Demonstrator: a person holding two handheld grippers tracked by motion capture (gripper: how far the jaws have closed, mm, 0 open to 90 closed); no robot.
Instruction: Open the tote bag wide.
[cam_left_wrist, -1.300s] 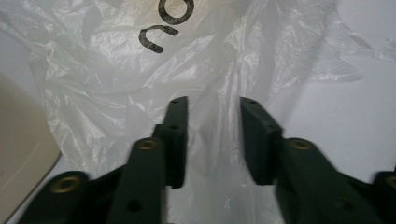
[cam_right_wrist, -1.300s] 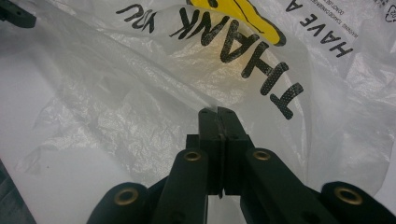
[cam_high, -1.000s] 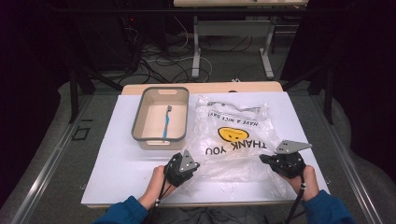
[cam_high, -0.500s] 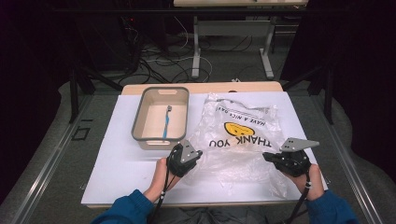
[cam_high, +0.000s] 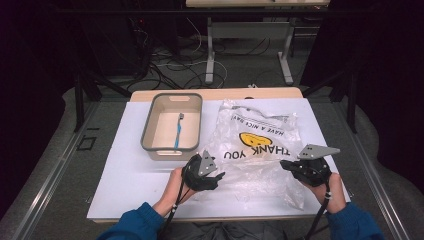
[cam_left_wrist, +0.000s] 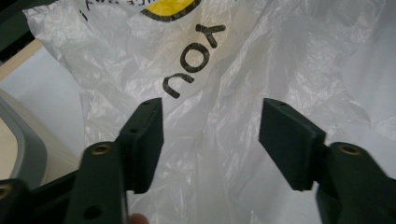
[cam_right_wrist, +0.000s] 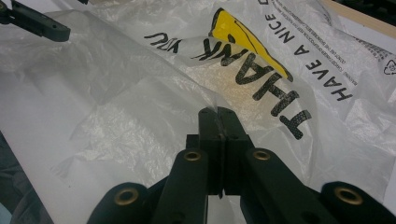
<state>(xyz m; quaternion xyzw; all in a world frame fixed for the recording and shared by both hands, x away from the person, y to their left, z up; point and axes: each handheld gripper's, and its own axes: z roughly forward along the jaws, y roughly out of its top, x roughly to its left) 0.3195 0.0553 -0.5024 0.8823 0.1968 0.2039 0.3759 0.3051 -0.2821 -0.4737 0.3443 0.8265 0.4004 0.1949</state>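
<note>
A crinkled clear plastic bag (cam_high: 260, 145) printed "THANK YOU" with a yellow smiley lies on the white table top (cam_high: 125, 170). My right gripper (cam_high: 286, 164) is at the bag's near right part. In the right gripper view it (cam_right_wrist: 218, 115) is shut on a raised fold of the plastic bag (cam_right_wrist: 140, 93). My left gripper (cam_high: 219, 175) is at the bag's near left edge. In the left gripper view it (cam_left_wrist: 210, 116) is open, with the bag (cam_left_wrist: 219, 60) lying under and between its jaws.
A grey tray (cam_high: 148, 130) stands left of the bag with a blue toothbrush (cam_high: 178, 131) inside; its corner (cam_left_wrist: 23, 140) shows beside my left gripper. The table's front edge runs just behind both hands. Table legs and cables lie on the floor beyond the table.
My left gripper has shifted slightly right onto the bag's near left edge. My right gripper has drifted a little to the right, and the bag has shifted and rumpled with it.
</note>
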